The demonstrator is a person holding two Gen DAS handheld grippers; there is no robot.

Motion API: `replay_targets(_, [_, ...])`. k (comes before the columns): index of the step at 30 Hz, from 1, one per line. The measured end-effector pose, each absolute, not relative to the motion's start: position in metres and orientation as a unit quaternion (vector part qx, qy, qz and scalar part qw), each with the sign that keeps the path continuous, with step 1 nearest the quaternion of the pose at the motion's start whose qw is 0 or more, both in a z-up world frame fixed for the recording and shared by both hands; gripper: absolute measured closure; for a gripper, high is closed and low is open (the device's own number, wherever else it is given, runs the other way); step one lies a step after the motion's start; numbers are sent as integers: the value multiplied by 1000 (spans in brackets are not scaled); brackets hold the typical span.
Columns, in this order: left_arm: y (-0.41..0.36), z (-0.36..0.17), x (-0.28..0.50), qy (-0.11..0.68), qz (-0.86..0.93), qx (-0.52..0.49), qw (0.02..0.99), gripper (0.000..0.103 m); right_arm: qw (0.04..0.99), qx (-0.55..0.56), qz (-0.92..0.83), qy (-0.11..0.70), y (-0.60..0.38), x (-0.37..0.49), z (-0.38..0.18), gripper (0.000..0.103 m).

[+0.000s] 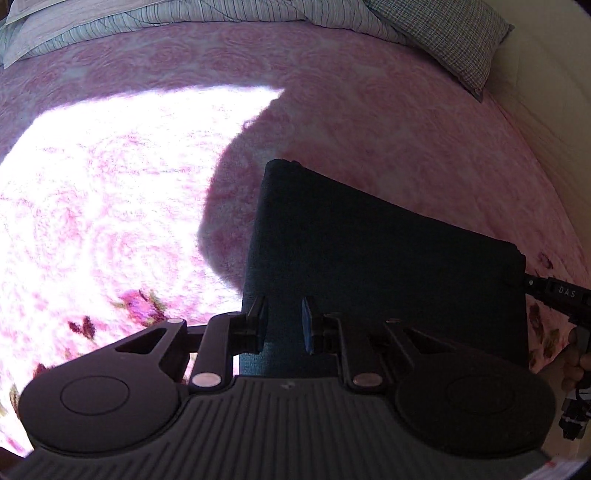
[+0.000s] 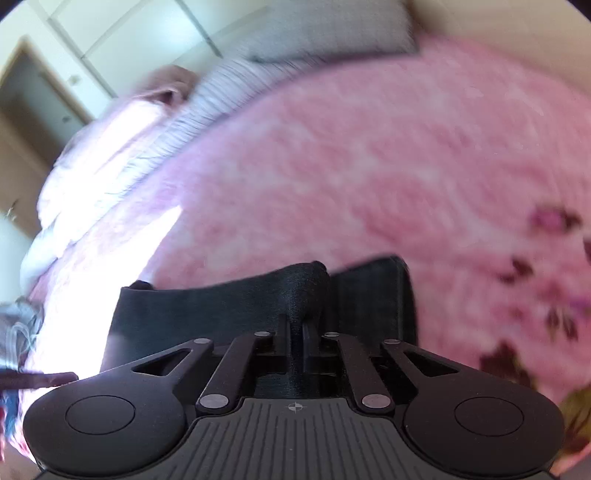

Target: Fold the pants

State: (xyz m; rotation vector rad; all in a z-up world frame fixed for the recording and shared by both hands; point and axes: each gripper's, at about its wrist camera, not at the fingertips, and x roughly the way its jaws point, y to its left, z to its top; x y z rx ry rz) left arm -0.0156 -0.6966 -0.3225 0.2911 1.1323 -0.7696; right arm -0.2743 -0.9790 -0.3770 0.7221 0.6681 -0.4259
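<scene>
Dark teal pants (image 1: 369, 258) lie folded into a rectangle on the pink floral bed cover (image 1: 369, 129). My left gripper (image 1: 284, 325) stands open over the near left edge of the pants, with the cloth showing through the gap between its fingers. In the left wrist view my right gripper (image 1: 554, 293) reaches in at the pants' right corner. The right wrist view is blurred. There my right gripper (image 2: 295, 332) is shut on a raised ridge of the pants (image 2: 221, 306), which bunches up between the fingers.
A striped duvet (image 1: 184, 22) and a checked pillow (image 1: 450, 37) lie at the head of the bed. A pale wall (image 1: 546, 122) borders the bed on the right. Bright sunlight (image 1: 110, 184) covers the cover left of the pants. Wardrobe doors (image 2: 110, 40) stand beyond the bed.
</scene>
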Motion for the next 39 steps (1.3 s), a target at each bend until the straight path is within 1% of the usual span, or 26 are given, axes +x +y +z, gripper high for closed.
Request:
replay_targets(3, [-703, -325, -11, 515, -361, 135, 766, 89, 886, 362, -173, 233, -979, -296, -362, 103])
replay_targets(4, [-706, -326, -9, 511, -364, 136, 767, 89, 879, 376, -187, 224, -983, -300, -366, 103])
replay_targets(6, [-712, -331, -7, 508, -367, 145, 766, 89, 838, 426, -234, 249, -1000, -306, -395, 103])
replay_targets(8, [-719, -339, -7, 509, -369, 160, 761, 89, 817, 455, -238, 262, -1010, -306, -413, 103])
replay_targets(13, [-728, -351, -8, 512, -370, 176, 755, 89, 818, 433, -242, 291, -1012, -293, -409, 103])
replay_targets(26, [-729, -346, -4, 507, -365, 183, 760, 89, 821, 415, -247, 304, -1010, -289, -404, 103])
replay_targets(33, [-725, -343, -8, 503, -365, 180, 762, 89, 824, 405, -251, 306, -1007, -289, -399, 103])
replay_targets(39, [-721, -339, -7, 500, -367, 176, 764, 89, 853, 347, -272, 280, -989, -295, -383, 103])
